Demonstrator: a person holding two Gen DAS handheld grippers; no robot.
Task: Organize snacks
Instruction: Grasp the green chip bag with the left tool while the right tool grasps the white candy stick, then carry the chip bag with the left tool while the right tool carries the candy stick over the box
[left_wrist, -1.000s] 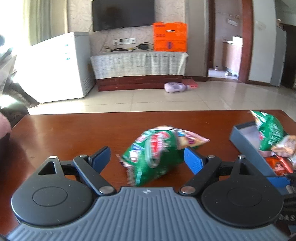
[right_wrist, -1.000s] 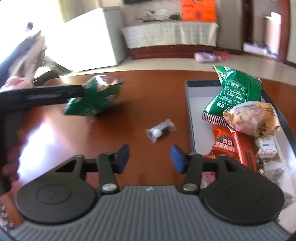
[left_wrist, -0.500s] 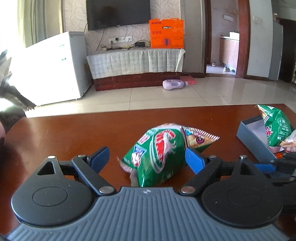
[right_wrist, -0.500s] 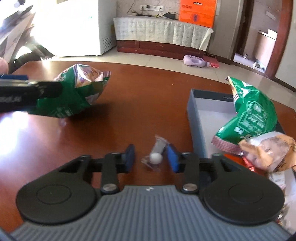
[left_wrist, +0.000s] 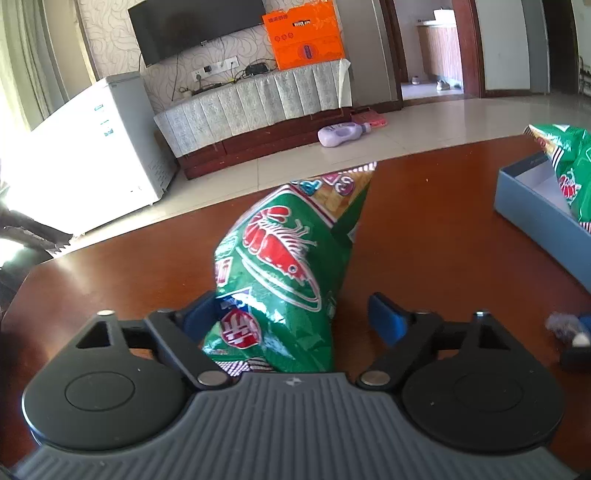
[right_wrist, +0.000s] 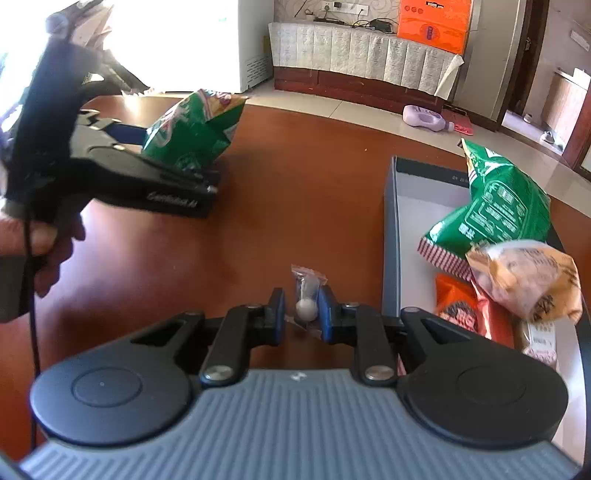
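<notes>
Blown-out window glare left, fisheye-warped edges

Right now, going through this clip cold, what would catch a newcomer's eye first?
First, the green shrimp-print snack bag, tilted up on the brown table between the left gripper's wide-open fingers. Next, the small clear packet with a white ball sits between the right gripper's nearly closed fingers. To the right, the grey box already holds another green bag, a tan bag and an orange packet.

Black hand-held gripper (right_wrist: 301, 312), blue fingertips (right_wrist: 325, 310)
</notes>
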